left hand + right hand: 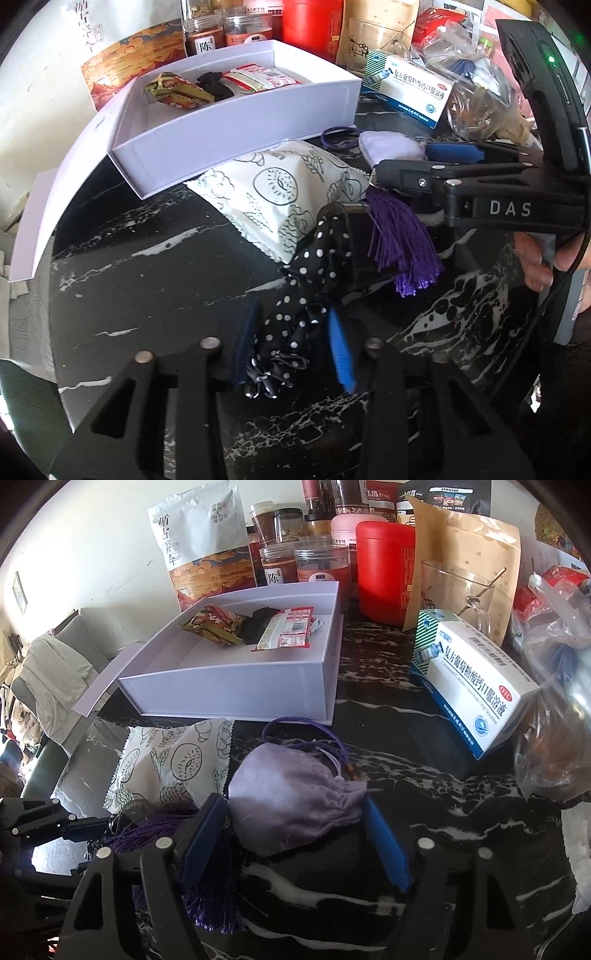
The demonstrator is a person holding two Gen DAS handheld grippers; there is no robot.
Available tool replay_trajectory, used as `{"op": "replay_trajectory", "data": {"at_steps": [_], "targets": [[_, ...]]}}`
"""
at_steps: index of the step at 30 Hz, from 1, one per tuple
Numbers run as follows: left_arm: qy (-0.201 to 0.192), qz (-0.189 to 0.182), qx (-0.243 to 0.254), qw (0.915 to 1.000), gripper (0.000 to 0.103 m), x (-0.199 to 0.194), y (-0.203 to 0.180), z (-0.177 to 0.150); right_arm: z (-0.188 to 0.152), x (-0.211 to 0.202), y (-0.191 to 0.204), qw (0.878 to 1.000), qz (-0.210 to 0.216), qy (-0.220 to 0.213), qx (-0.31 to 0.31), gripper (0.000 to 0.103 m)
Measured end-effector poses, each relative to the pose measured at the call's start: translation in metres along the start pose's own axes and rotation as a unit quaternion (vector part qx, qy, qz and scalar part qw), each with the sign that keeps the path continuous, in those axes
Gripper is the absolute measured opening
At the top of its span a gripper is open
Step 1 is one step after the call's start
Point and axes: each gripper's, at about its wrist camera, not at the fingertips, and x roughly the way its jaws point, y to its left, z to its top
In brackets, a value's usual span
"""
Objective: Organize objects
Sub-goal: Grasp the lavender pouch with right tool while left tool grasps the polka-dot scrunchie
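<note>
Left wrist: we see left gripper point(291, 354) clamping polka-dot scarf point(306, 291); right gripper point(295, 834) jaws half-spread, pinching lilac pouch point(291, 794); white box point(236, 686) at 11 o'clock.

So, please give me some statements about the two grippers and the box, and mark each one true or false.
1. The left gripper has a polka-dot cloth between its fingers. True.
2. The white box holds nothing. False: it holds snack packets and a dark item.
3. The right gripper has a lilac pouch between its fingers. True.
4. The patterned white packet lies inside the box. False: it lies on the marble table, in front of the box.
</note>
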Motion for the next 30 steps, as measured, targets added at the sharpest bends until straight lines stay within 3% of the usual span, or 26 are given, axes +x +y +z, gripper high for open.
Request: {"op": "replay_trajectory", "data": {"at_steps": [7, 30], "targets": [[-0.004, 0.005, 0.008, 0.9999, 0.019, 0.000, -0.003, 0.001, -0.004, -0.006, -0.001, 1.000, 0.003, -0.005, -0.003, 0.060], [-0.003, 0.022, -0.024, 0.9995, 0.018, -0.025, 0.010, -0.042, -0.060, -0.059, 0.006, 0.999, -0.014, -0.004, -0.041, 0.058]]}}
